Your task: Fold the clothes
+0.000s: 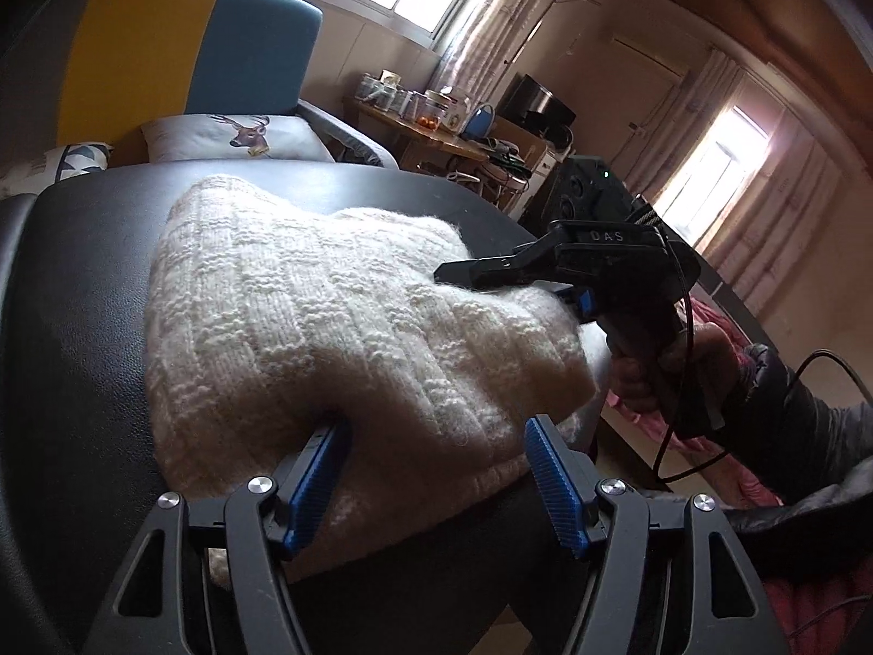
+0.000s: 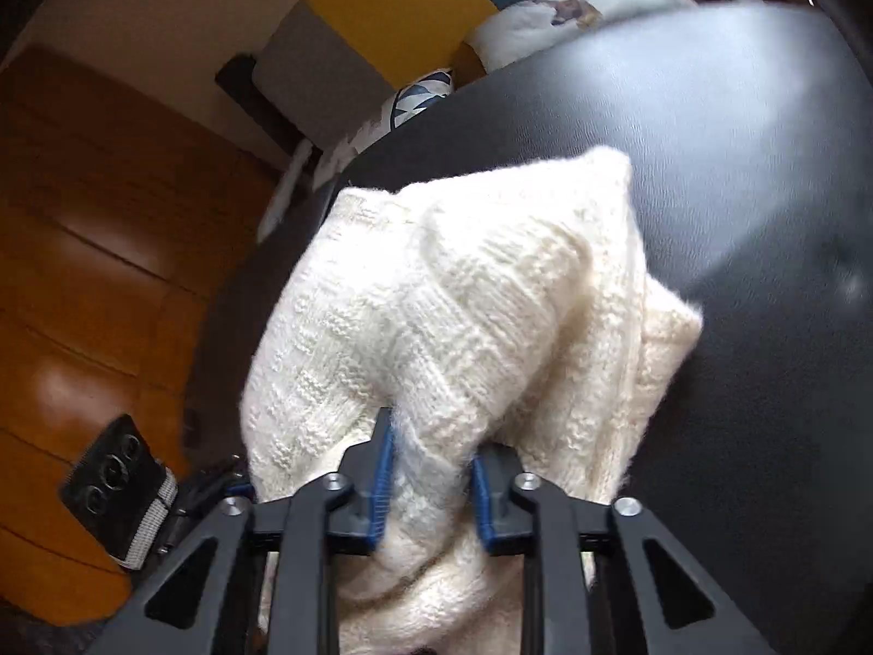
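A cream knitted sweater (image 1: 338, 316) lies bunched in a thick bundle on the black counter (image 1: 93, 338), near its front edge.

Left tongs (image 1: 436, 436): released. The blue-padded fingers (image 1: 551, 480) stand wide on either side of the sweater's near hem; one pad tip presses into the knit, the other stands clear of it.

Right tongs (image 2: 431, 464): clenched on a fold of the sweater. In the right wrist view the knit is pinched between the two blue pads and pulled up into a ridge. In the left wrist view these tongs reach in from the right over the far edge of the sweater, with a hand (image 1: 671, 365) on the handle and a black cable trailing below.

Beyond the counter: a deer-print cushion (image 1: 234, 134), a yellow and blue headboard (image 1: 185, 49) and a cluttered wooden side table (image 1: 436, 136).
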`<control>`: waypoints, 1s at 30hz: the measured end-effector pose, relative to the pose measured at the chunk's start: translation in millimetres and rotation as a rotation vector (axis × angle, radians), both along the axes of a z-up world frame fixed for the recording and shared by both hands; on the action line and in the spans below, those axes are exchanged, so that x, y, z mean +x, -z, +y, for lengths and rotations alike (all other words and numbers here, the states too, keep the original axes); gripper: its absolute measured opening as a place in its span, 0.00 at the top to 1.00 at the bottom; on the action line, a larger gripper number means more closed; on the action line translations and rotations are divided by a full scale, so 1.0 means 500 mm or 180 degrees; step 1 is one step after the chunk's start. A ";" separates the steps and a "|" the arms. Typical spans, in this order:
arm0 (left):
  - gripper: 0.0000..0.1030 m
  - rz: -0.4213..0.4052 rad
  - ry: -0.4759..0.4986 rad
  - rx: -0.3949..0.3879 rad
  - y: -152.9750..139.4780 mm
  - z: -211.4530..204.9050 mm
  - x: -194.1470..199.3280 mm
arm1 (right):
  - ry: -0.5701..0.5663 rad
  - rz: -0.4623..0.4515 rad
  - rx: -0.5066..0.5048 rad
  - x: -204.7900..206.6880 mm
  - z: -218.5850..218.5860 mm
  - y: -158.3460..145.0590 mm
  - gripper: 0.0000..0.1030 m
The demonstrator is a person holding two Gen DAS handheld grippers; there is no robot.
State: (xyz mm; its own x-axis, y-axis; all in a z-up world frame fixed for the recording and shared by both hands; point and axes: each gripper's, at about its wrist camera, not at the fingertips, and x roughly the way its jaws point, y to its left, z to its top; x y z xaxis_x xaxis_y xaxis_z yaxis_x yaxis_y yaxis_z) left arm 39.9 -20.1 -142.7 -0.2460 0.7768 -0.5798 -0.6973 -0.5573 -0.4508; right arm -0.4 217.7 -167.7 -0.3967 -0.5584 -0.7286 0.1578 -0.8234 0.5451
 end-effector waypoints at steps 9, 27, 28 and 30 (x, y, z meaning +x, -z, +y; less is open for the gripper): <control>0.32 0.0069 0.0640 -0.0477 0.022 0.047 0.020 | -0.0133 0.0454 0.1703 -0.022 0.001 -0.025 0.90; 0.31 -0.0276 -0.0249 0.0446 -0.118 -0.009 -0.192 | -0.1174 0.0696 0.0847 0.100 -0.041 -0.057 0.78; 0.31 -0.0285 -0.0266 0.0363 -0.111 0.004 -0.200 | -0.1323 0.0699 0.0930 0.100 -0.062 -0.044 0.78; 0.31 -0.0241 -0.0295 0.0156 -0.098 0.035 -0.219 | -0.1516 0.0694 0.0977 0.099 -0.091 -0.025 0.78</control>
State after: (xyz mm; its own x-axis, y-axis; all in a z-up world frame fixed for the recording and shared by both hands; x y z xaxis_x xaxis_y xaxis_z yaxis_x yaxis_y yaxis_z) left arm -69.5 -2.8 -93.7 -0.2750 0.7806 -0.5613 -0.6068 -0.5938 -0.5284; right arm 48.9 172.3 -155.4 -0.3130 -0.4885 -0.8145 0.6289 -0.7492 0.2077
